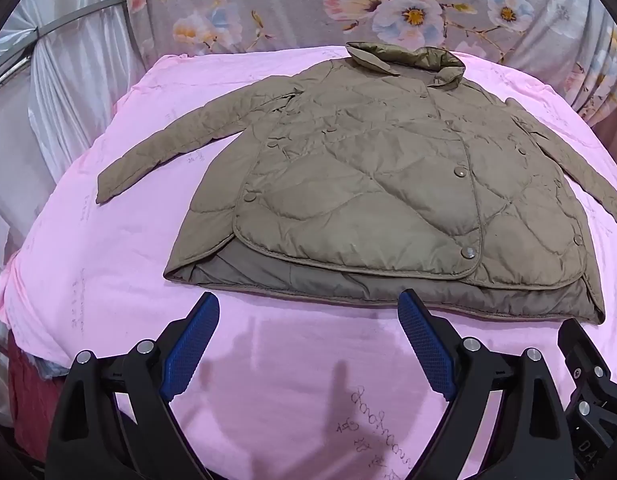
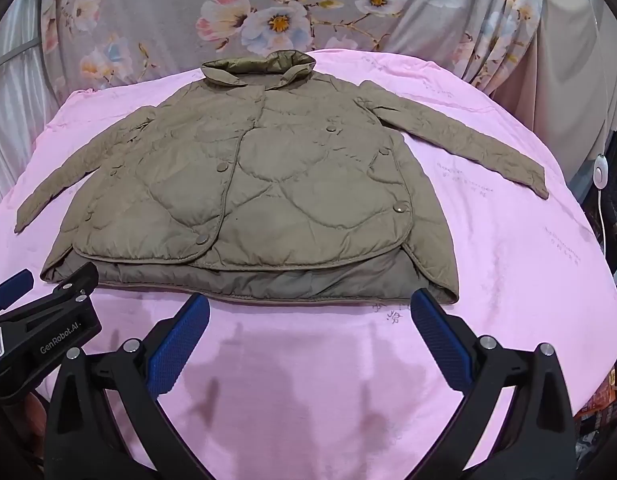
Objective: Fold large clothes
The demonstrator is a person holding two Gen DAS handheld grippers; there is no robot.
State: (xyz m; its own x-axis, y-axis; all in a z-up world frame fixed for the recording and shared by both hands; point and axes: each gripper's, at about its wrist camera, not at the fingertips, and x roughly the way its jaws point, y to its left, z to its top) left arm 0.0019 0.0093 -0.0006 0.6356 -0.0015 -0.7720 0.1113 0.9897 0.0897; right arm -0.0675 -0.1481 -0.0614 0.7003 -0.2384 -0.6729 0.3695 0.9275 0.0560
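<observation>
The left tool stands wide, nothing between its blue pads, above bare pink sheet just short of the hem of the quilted khaki jacket. The right tool is equally wide and empty, near the same hem. The jacket lies flat, front up, snaps closed, collar toward the floral curtain, sleeves spread to both sides on the pink-covered bed.

A quilted olive jacket lies front up, sleeves spread, on a pink sheet; the left gripper hovers wide open just short of its hem; floral fabric hangs behind.
</observation>
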